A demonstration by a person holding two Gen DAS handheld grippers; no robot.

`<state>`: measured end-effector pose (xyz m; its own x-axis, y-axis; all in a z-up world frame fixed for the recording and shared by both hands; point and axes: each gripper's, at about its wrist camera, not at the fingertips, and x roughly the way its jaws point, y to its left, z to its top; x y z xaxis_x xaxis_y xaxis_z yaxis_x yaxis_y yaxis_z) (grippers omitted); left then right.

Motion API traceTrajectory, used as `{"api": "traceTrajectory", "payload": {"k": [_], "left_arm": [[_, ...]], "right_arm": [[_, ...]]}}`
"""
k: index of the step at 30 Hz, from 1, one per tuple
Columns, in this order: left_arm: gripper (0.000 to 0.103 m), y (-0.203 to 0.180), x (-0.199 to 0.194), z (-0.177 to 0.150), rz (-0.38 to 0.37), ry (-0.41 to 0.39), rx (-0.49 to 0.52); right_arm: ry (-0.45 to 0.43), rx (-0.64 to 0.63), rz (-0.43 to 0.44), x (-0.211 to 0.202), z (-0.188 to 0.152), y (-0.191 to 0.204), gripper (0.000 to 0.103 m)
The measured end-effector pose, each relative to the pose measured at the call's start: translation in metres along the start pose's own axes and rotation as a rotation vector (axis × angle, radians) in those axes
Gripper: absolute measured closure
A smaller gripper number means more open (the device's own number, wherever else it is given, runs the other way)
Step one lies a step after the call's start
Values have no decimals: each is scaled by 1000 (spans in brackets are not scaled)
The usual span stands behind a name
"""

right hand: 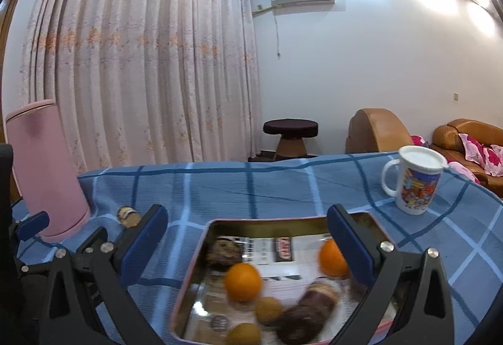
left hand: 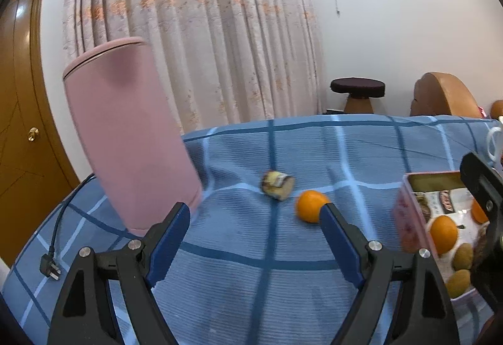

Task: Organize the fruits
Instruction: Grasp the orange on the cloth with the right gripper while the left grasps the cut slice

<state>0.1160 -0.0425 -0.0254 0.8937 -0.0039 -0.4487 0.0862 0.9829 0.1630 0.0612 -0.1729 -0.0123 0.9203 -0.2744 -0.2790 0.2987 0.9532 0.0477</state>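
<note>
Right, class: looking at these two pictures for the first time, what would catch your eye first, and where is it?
Probably the tall pink canister, standing at the left on the blue checked cloth. Next, the lone orange lying on the cloth just ahead of the open left gripper. In the right view, the tin of oranges and other fruit sits under the open right gripper.

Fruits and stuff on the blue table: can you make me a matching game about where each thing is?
Things:
1. loose orange
2. mug
3. pink container
4. kiwis

Places:
A. inside the tin
B. far right on the cloth, beyond the tin
C. standing at the left, near the power plug
D. on the cloth beside the left tool

Pairs: 1-D, 2-B, 3-C, 4-A
</note>
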Motion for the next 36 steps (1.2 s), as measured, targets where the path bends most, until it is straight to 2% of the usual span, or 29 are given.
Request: {"api": "traceTrajectory", "payload": {"k": [7, 16, 19, 22, 23, 27, 31, 33, 36], "left_arm": [[17, 45, 18, 0, 59, 41, -89], [17, 94, 39, -3, 159, 108, -193], [17, 99, 42, -3, 187, 117, -191], [17, 96, 43, -1, 210, 117, -163], [17, 94, 43, -1, 209, 119, -157], [17, 92, 43, -2, 198, 137, -151], [17, 93, 45, -3, 189, 159, -162], [17, 94, 47, -3, 178, 165, -161], [17, 92, 49, -2, 170, 165, -146]], "right_arm": [[8, -45, 41, 4, -1, 29, 0], [99, -124, 119, 38, 0, 75, 1], [160, -159, 148, 57, 0, 90, 9], [257, -188, 182, 81, -3, 105, 21], [289, -192, 188, 89, -4, 107, 27], [425, -185, 207, 119, -11, 115, 37], [555, -173, 244, 146, -21, 118, 52], [598, -172, 255, 152, -26, 119, 58], [592, -165, 262, 150, -27, 116, 60]]}}
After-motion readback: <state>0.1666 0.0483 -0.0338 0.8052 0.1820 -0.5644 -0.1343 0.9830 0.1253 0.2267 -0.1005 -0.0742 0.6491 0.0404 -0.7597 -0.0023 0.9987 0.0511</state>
